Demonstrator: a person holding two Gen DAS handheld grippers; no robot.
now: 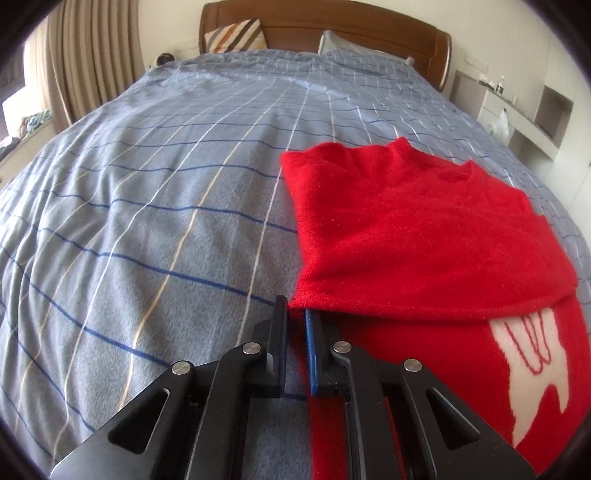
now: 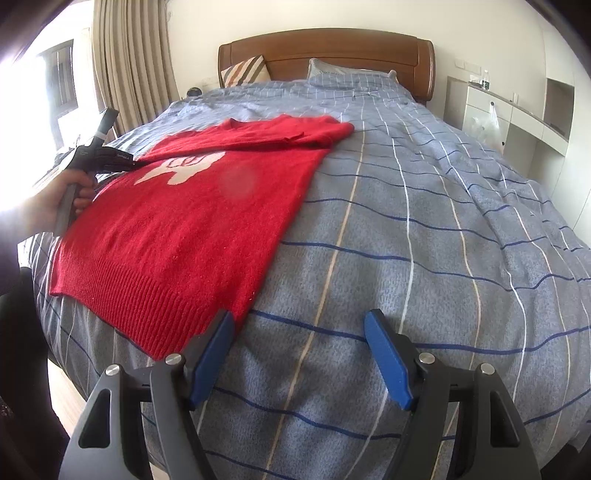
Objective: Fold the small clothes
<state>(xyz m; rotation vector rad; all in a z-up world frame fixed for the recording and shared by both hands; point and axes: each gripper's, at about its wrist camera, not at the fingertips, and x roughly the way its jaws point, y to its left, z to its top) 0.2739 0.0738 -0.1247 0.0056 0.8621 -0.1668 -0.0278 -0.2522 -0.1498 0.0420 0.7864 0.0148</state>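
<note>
- Left wrist view: the left gripper (image 1: 295,314) sits low over the blue checked duvet (image 1: 147,221), its fingers drawn close together with only a narrow gap. Their tips are at the near left corner of a folded flap of the red knitted sweater (image 1: 424,236). Whether any cloth is pinched between them cannot be told.
- The sweater lies on the right part of the bed. Its upper portion is folded over, and a white knitted motif (image 1: 532,365) shows on the layer beneath, at the near right.
- Far off stand the wooden headboard (image 1: 332,33), a striped pillow (image 1: 236,37) and a pale pillow (image 1: 351,46). Beige curtains (image 1: 85,55) hang at the left.
- Right wrist view: the right gripper (image 2: 299,325) hovers over the duvet (image 2: 424,240) with its blue-padded fingers spread wide apart and holding nothing. Its left finger is just beside the sweater's near right hem corner.
- The sweater (image 2: 177,236) lies flat on the left part of the bed, ribbed hem nearest, a sleeve folded across the far end.
- At the far left edge, a hand (image 2: 70,195) holds the left gripper (image 2: 127,164), which reaches the sweater's left side.
</note>
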